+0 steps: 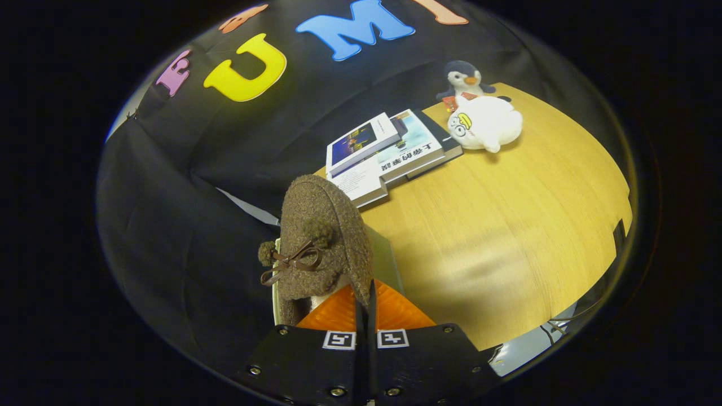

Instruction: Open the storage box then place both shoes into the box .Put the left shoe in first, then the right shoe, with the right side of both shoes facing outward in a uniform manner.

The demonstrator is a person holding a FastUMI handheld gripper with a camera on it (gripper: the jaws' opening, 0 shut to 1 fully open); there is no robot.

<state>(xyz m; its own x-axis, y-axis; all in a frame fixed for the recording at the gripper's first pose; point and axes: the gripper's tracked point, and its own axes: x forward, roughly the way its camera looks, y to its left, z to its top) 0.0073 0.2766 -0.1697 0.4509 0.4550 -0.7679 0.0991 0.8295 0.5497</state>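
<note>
Claw (365,307) pinched narrow on the brown shoe's (321,237) collar edge. Keep it level, lower slowly into the box (389,259), right side facing outward.

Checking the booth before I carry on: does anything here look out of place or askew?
The gripper is shut on the brown fuzzy shoe, held up off the wooden table. Beyond it, the stacked books lie fanned out, not squared. The two plush toys sit normally. Nothing looks spilled or damaged.
</note>
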